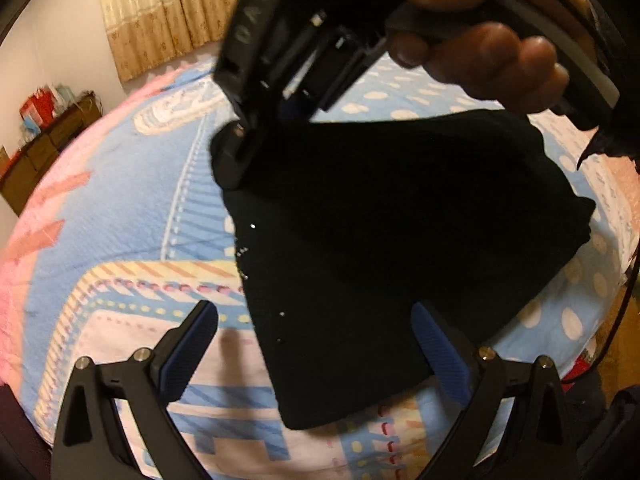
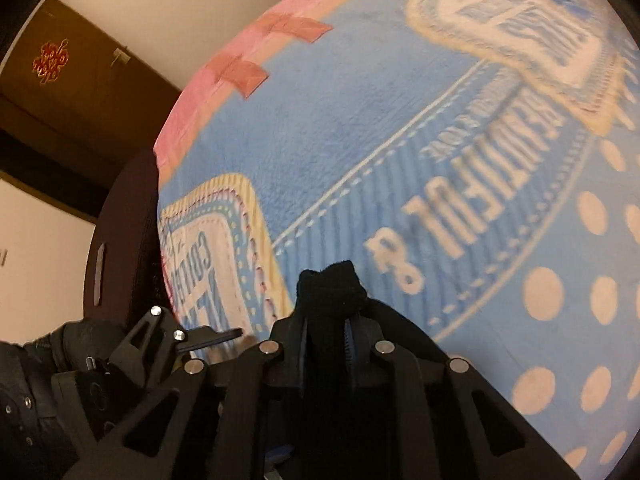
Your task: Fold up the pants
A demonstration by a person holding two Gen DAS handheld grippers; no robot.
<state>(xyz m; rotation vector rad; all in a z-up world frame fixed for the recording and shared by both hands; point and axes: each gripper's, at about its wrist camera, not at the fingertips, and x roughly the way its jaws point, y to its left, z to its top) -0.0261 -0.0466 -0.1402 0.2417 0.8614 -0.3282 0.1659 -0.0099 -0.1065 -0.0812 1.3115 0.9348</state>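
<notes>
1. Pants (image 1: 400,220): black, matte, so dark that no seam or weave shows. They lie on the bed as a thick folded slab, roughly a trapezoid with soft rounded corners. A few pale specks dot the left edge.
2. Bedspread (image 1: 132,184): fleecy, light blue, with cream polka dots, a pink border, printed stitch lines and patch-like panels with lettering.
3. My left claw (image 1: 316,352): jaws spread wide, blue ribbed pads (image 1: 440,352) on black fingers, gripping nothing. The near end of the pants lies between and below them; I can't tell if a pad touches the cloth.
4. My right claw (image 2: 326,320): jaws drawn almost together on a bunched knot of the black fabric, which pokes out past the fingertips in a lumpy tuft. In the left view it sits at the far left corner of the pants, my hand (image 1: 480,52) around its handle.
5. Background: beige patterned curtain (image 1: 160,12), low wooden cabinet (image 1: 44,148) at the wall, brown door (image 2: 80,80) with a red ornament.
</notes>
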